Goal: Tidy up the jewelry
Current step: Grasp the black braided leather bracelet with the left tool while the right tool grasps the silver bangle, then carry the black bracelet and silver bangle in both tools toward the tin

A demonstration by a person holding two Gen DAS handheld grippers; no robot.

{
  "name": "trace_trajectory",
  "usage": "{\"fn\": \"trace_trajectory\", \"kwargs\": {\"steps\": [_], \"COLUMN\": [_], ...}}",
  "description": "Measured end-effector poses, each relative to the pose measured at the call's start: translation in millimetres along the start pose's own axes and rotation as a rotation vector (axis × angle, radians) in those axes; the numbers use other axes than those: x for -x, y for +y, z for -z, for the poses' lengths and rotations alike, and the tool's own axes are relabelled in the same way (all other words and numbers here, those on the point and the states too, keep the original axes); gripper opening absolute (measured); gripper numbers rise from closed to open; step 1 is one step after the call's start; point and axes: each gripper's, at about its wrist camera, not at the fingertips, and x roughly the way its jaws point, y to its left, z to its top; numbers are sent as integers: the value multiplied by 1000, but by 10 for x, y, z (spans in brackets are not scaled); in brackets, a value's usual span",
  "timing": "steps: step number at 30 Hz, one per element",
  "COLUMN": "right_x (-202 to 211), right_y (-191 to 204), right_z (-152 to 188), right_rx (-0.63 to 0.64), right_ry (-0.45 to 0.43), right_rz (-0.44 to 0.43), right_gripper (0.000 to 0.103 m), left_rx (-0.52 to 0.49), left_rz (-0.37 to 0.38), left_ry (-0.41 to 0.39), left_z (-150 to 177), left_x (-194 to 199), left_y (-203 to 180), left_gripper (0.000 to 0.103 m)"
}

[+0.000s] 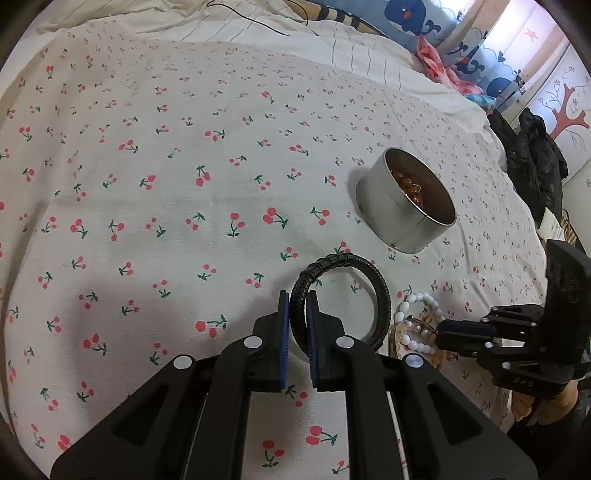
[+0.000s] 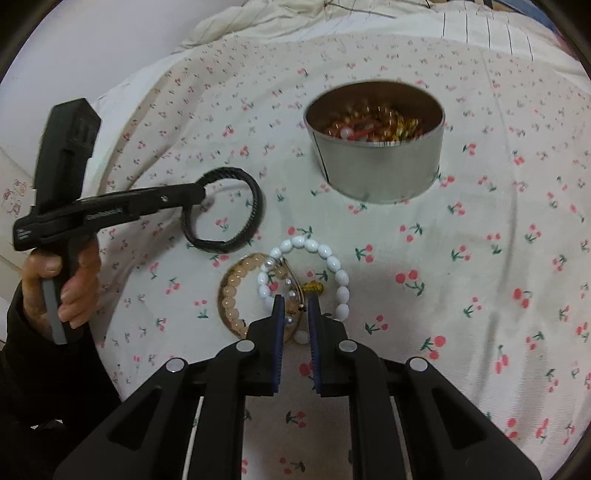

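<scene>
A black braided bracelet point(image 1: 382, 295) lies on the cherry-print bedsheet, and my left gripper point(image 1: 298, 301) is shut on its near-left part; it also shows in the right wrist view point(image 2: 255, 195). My right gripper point(image 2: 295, 304) has its jaws narrowly apart around a small pearl-and-wire piece point(image 2: 291, 291), over a white bead bracelet point(image 2: 332, 264) and a peach bead bracelet point(image 2: 231, 295); I cannot tell whether it grips. A round metal tin point(image 2: 380, 173) with several jewelry pieces inside stands beyond, also visible in the left wrist view point(image 1: 384, 195).
Striped bedding point(image 1: 351, 48) and whale-print cushions point(image 1: 417, 22) lie at the far edge. A dark garment point(image 1: 532, 151) hangs at the right past the bed. A pale wall point(image 2: 92, 37) lies beyond the bed's left side.
</scene>
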Motion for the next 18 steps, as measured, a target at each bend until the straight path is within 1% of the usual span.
{"fn": "trace_trajectory", "kwargs": {"steps": [4,7,11,15,18], "right_x": [-36,-13,119,249,355], "right_y": [-23,-9,30,29,-6], "right_z": [-1,-14,-22,-22,-29], "right_rx": [-18,-17,-2,-2,0], "right_ry": [-7,-24,-56,-87,-108], "right_rz": [-24,-38,-43,-66,-40], "right_gripper": [14,6,6,6,6], "left_rx": [6,11,12,7,8], "left_rz": [-2,-9,-14,-20,-17], "left_ry": [13,31,38,39,43], "left_z": [-11,-15,0,15,10], "left_x": [-53,-115,-149,-158,-179], "left_y": [11,14,14,4,6], "left_gripper": [8,8,8,8,9]}}
